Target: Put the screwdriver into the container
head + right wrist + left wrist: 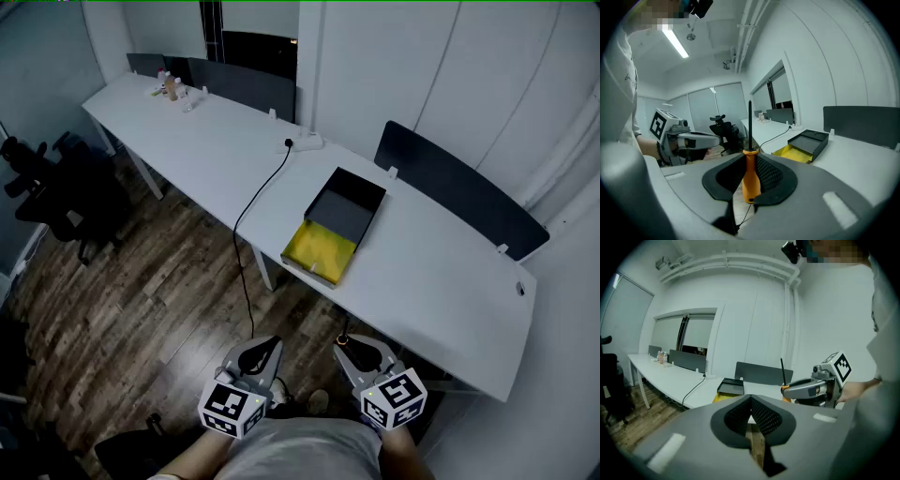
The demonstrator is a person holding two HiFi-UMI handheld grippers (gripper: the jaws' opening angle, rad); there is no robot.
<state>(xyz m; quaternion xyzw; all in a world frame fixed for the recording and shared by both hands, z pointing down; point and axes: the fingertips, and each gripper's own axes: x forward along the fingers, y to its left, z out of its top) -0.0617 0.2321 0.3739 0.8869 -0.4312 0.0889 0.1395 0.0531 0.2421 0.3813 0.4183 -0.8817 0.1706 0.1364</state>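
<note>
The container (337,228) is a shallow black box with a yellow front half, lying on the white table (441,281); it also shows as the container (730,386) and the container (806,143) in the two gripper views. My right gripper (751,164) is shut on the orange handle of the screwdriver (751,177), whose dark shaft points straight up. My left gripper (751,401) is shut with nothing in it. Both grippers hang close to my body over the floor, well short of the table: the left gripper (270,347), the right gripper (349,349).
A black cable (255,202) runs from a white socket block across the table and down to the wooden floor (141,300). Dark partition panels (450,187) line the table's far edge. A black office chair (56,187) stands left. Small bottles (172,89) sit at the far end.
</note>
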